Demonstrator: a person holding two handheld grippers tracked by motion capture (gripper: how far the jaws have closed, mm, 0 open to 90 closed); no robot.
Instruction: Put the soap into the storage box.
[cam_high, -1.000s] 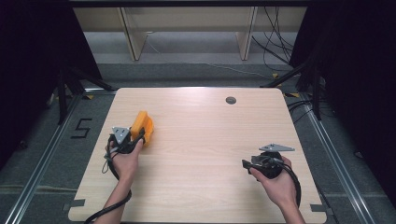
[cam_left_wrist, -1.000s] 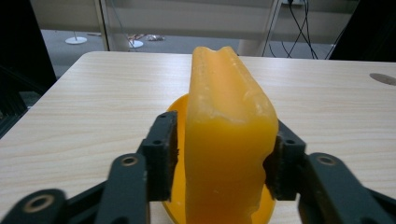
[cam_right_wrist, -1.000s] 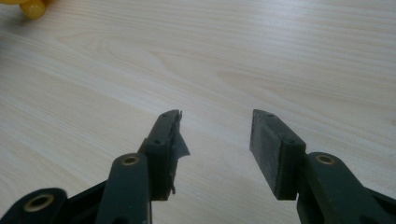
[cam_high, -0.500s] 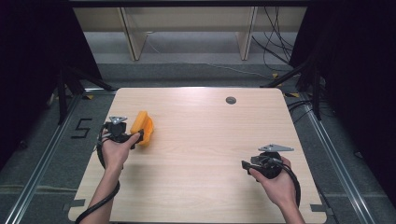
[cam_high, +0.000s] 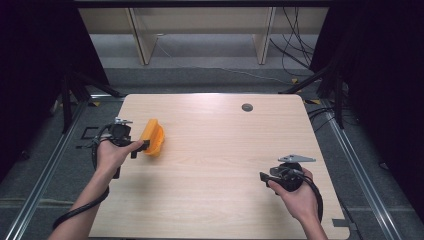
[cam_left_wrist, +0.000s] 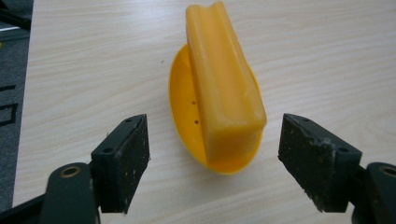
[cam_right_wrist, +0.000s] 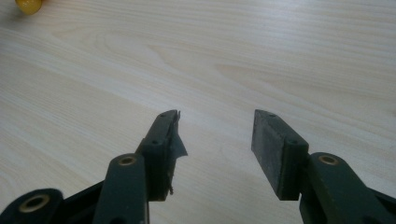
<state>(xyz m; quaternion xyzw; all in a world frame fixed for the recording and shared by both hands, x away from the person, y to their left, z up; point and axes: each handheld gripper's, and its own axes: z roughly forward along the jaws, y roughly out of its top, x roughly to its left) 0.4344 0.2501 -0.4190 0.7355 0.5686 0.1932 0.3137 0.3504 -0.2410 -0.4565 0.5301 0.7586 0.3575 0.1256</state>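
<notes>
An orange oval dish (cam_left_wrist: 184, 100) with small holes lies on the wooden table (cam_high: 225, 150) near its left edge, and a yellow-orange bar (cam_left_wrist: 224, 79) rests in it. In the high view the dish and bar (cam_high: 152, 137) sit just right of my left gripper (cam_high: 141, 147). The left gripper (cam_left_wrist: 215, 123) is open; its jaws have just been opening, and they stand wide on either side of the dish's near end without touching it. My right gripper (cam_high: 263, 177) hovers low at the table's front right. The right gripper (cam_right_wrist: 215, 114) is open with nothing between its pads. The dish (cam_right_wrist: 28, 4) shows far off.
A small dark round hole (cam_high: 247, 107) sits in the tabletop near the far edge. Wooden shelf legs (cam_high: 142, 40) and loose cables (cam_high: 295, 55) lie on the floor beyond the table. Metal rails (cam_high: 55, 165) run along both sides.
My left gripper has let go of the orange dish, opened wide and risen a little above it. The dish stays in place. The right hand has not moved.
</notes>
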